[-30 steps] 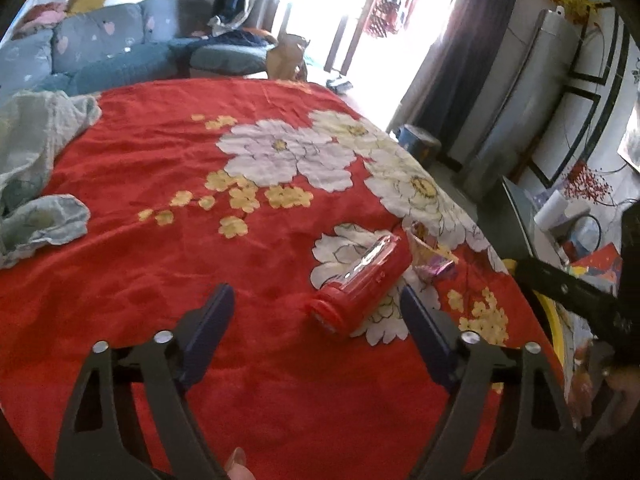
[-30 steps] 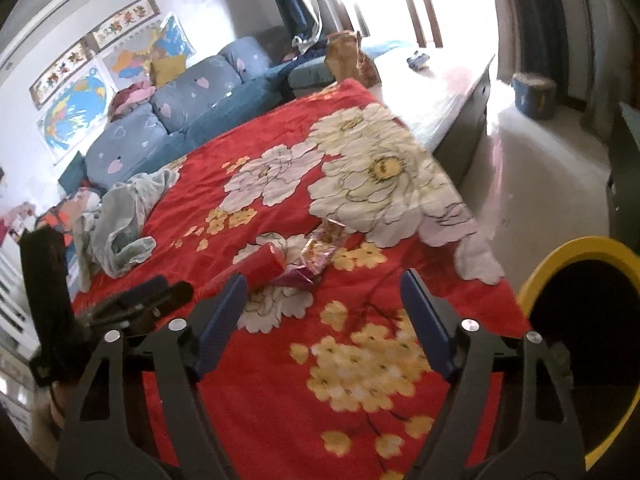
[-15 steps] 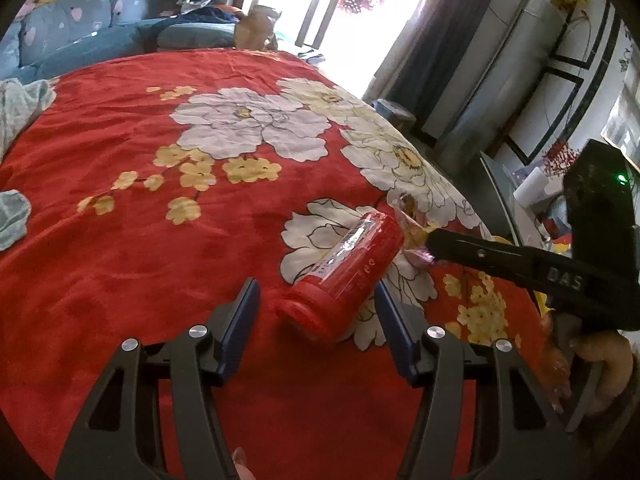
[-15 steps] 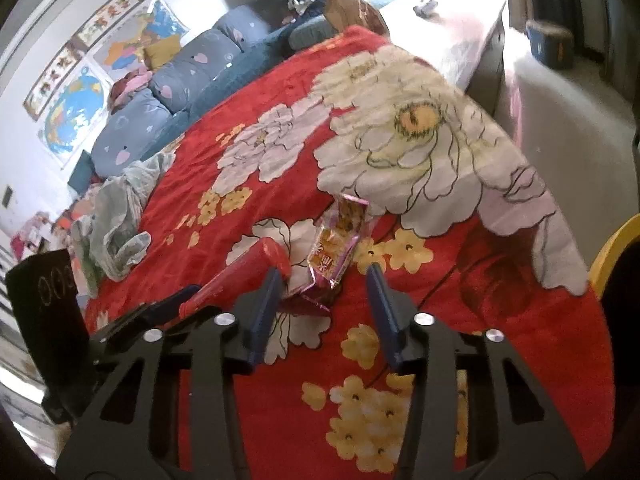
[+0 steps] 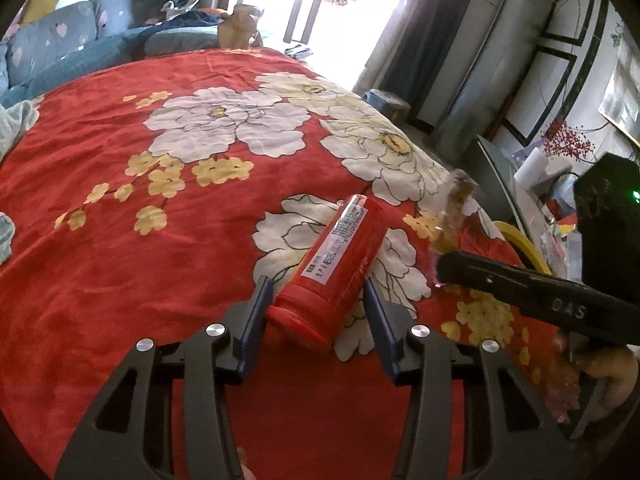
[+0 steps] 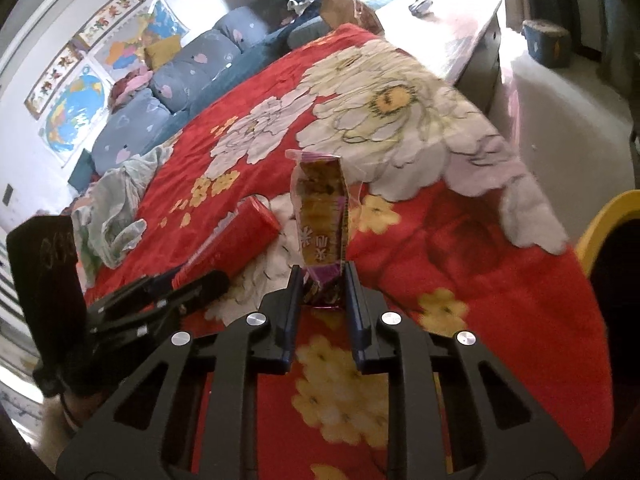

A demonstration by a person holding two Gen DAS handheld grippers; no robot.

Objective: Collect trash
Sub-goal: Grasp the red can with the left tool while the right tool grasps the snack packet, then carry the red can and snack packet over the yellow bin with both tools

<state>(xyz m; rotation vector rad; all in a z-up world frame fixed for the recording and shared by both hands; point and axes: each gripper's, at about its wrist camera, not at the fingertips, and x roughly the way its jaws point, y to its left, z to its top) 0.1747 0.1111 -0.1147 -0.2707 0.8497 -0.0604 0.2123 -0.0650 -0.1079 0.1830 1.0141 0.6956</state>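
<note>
A red cylindrical canister [image 5: 340,252] lies on its side on the red flowered bedspread [image 5: 120,260]. My left gripper [image 5: 316,292] straddles its capped near end, jaws closing, pads close beside it; a sliver of bedspread still shows at the right pad. A yellow and purple snack wrapper [image 6: 322,216] stands up from the bedspread just right of the canister [image 6: 240,236]. My right gripper [image 6: 323,280] is closing on the wrapper's lower end, and its pads pinch it. In the left wrist view the wrapper [image 5: 456,208] is blurred above the right gripper's black finger [image 5: 520,284].
A yellow-rimmed bin [image 6: 600,220] stands past the bed's right edge. Crumpled pale clothes [image 6: 116,200] lie on the far left of the bed, with blue cushions [image 6: 160,92] behind. A hand [image 5: 608,364] holds the right gripper. The floor [image 6: 560,92] lies beyond the bed's corner.
Both grippers sank toward the bed and narrowed. The left one came to straddle the canister. The right one closed on the wrapper, which now stands up instead of lying flat.
</note>
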